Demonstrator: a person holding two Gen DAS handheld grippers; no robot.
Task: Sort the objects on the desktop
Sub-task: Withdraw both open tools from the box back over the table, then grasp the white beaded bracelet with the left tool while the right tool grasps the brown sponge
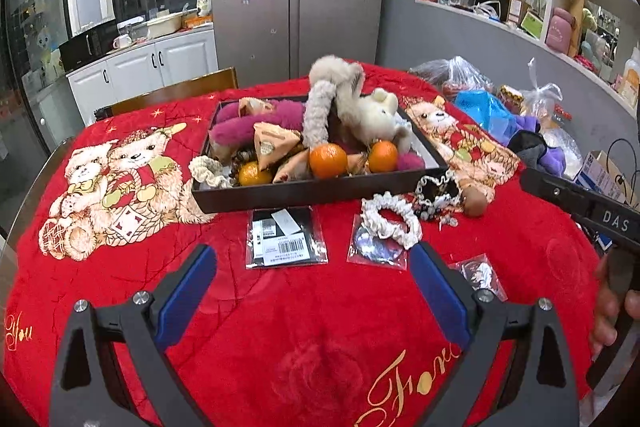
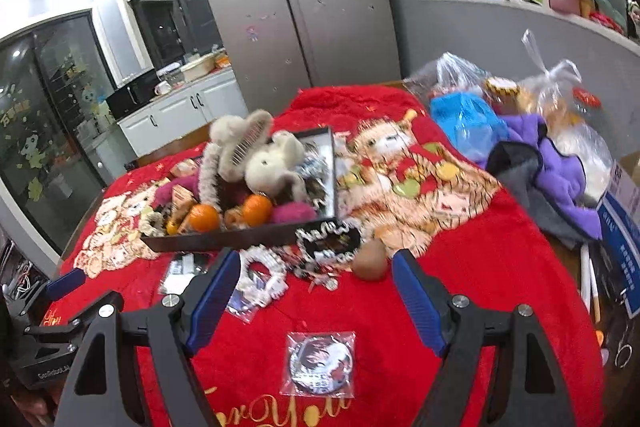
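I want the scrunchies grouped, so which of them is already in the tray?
The cream scrunchie at the dark tray's front-left corner. The white scrunchie and the black-and-white scrunchie lie on the red cloth outside it.

We can read gold "You" and "For You" on the red blanket (image 1: pixel 280 307), plus "DAS" on the right gripper (image 1: pixel 580 205).

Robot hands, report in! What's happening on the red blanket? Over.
Left gripper open, empty. Right gripper open above bagged badge. Tray piled full. Nothing blocking.
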